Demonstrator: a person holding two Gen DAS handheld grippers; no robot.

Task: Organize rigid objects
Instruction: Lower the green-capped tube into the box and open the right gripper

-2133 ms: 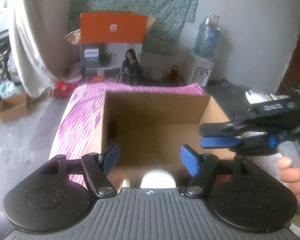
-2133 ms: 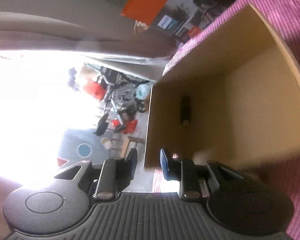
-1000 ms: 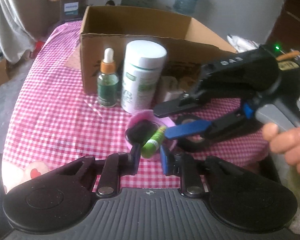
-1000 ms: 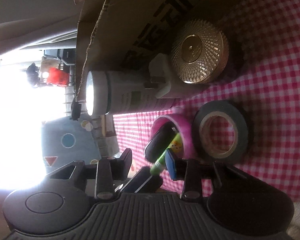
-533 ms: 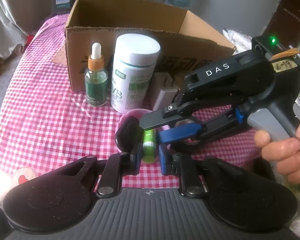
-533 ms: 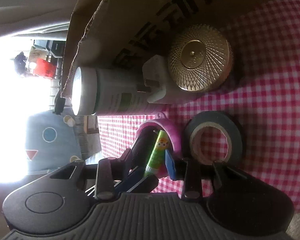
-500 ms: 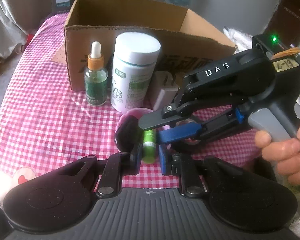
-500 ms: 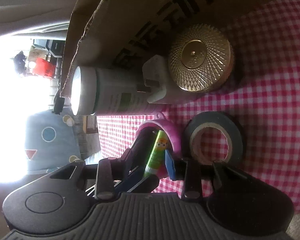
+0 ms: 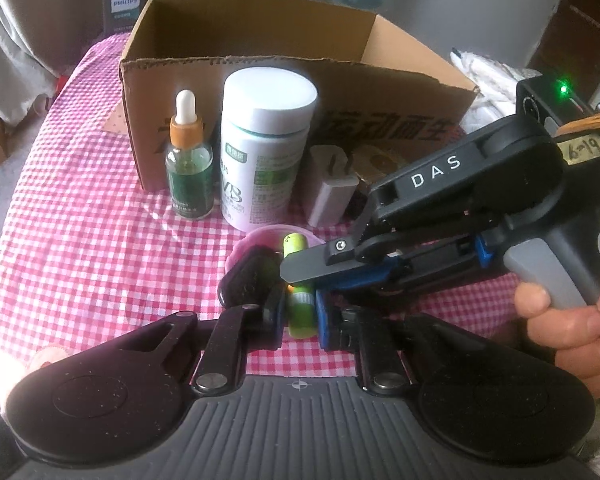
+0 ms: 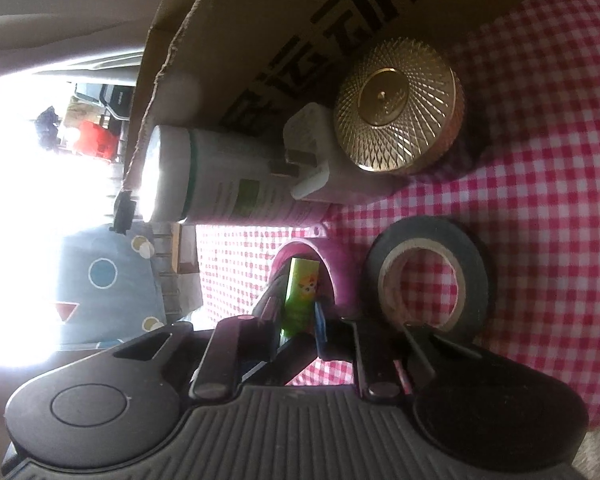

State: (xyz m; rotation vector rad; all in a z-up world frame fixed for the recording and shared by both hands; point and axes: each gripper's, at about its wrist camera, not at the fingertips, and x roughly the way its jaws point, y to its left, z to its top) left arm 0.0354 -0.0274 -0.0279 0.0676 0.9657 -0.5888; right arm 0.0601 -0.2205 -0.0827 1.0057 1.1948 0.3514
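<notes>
Open cardboard box (image 9: 236, 36) at the back of the pink checked tablecloth (image 9: 84, 240). Against its front wall: white supplement jar (image 9: 266, 148), dropper bottle (image 9: 188, 168) to its left, white plug adapter (image 9: 330, 196) and gold-lidded jar (image 10: 398, 114) to its right. Nearer, black tape roll (image 10: 426, 276) just beside a pink cup (image 10: 336, 268) holding a black object (image 9: 248, 276). Green tube (image 9: 298, 304) leaning out of that cup, pinched by the left gripper (image 9: 298, 316) at its lower end and by the right gripper (image 10: 300, 320) crossing from the right. Bare cloth to the left.
</notes>
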